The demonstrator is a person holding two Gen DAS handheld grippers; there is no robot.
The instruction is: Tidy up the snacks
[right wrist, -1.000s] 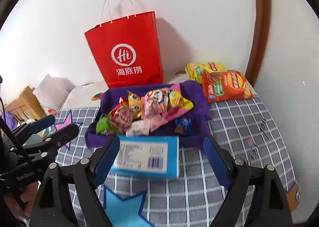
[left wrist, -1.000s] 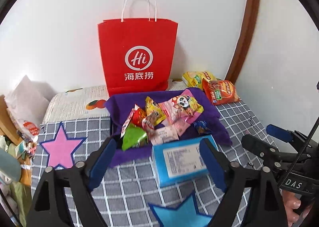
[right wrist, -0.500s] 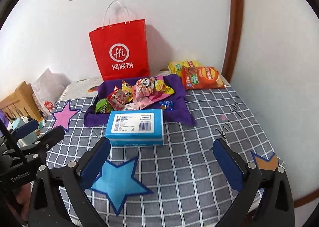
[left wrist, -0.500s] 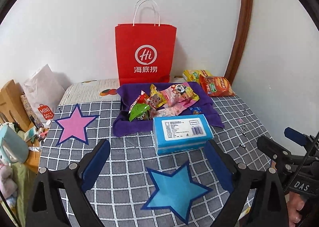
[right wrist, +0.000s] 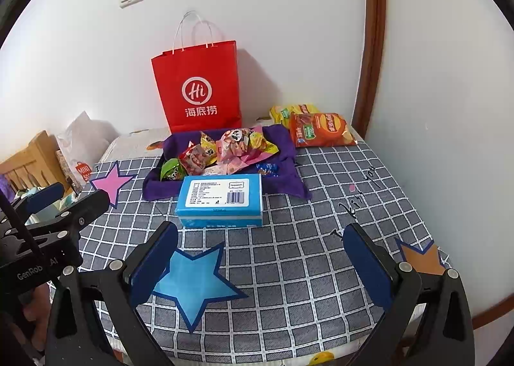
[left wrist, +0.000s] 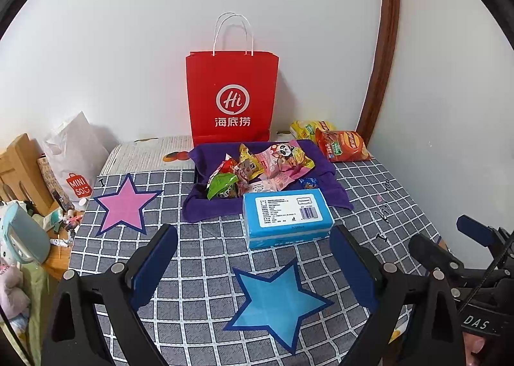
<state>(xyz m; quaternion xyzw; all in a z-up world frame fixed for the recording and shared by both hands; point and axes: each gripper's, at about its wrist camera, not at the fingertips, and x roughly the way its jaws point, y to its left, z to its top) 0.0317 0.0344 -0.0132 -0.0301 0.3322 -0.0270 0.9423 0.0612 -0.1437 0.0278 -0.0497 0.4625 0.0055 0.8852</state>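
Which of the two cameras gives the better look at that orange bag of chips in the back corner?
The right wrist view. There the orange chip bag lies larger and nearer the middle, its front fully facing the camera, with a yellow bag behind it. The left wrist view shows the same bag smaller and further to the side.

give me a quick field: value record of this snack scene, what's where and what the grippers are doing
surface: grey checked cloth with star patches
snacks: small packets piled on a purple cloth
box: blue box lying in front of the purple cloth, label up
bag: red paper bag upright against the wall
chips: orange chip bag and yellow bag beside the purple cloth
left gripper: open, holding nothing
right gripper: open, holding nothing
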